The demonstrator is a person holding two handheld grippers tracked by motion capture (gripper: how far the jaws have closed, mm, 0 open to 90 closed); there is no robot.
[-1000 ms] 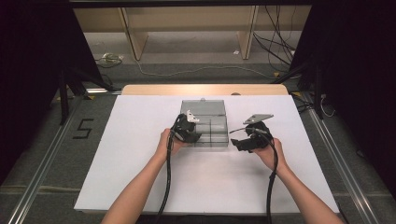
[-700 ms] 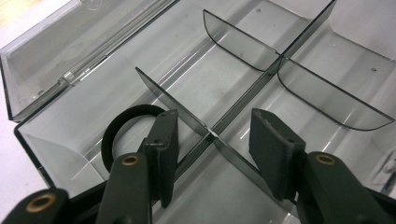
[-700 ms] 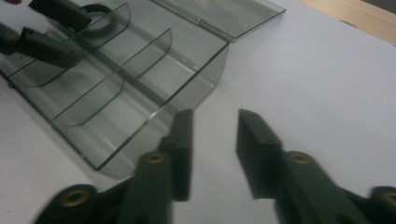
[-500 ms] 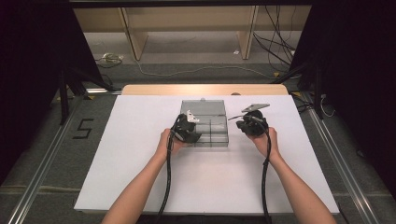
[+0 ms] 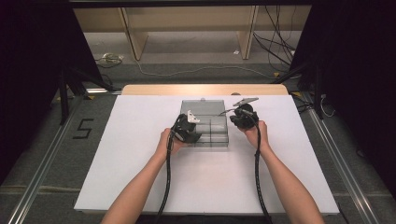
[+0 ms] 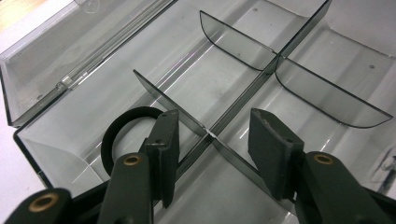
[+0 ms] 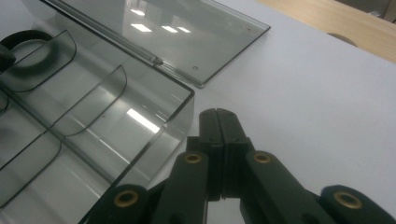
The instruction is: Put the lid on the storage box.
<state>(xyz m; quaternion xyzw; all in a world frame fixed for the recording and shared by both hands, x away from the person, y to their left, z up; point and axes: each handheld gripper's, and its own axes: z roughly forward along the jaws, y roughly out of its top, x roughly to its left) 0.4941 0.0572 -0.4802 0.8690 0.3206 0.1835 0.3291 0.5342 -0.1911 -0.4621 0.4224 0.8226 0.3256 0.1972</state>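
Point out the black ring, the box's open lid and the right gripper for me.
black ring [image 6: 122, 122]: left gripper view, on its upper arc inside the box.
open lid [image 7: 187, 35]: right gripper view, on its flat clear panel.
right gripper [image 7: 218, 122]: right gripper view, where its shut jaws meet.

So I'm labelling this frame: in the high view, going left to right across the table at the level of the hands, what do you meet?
White sheet → left hand → left gripper → clear divided box → right gripper → right hand.
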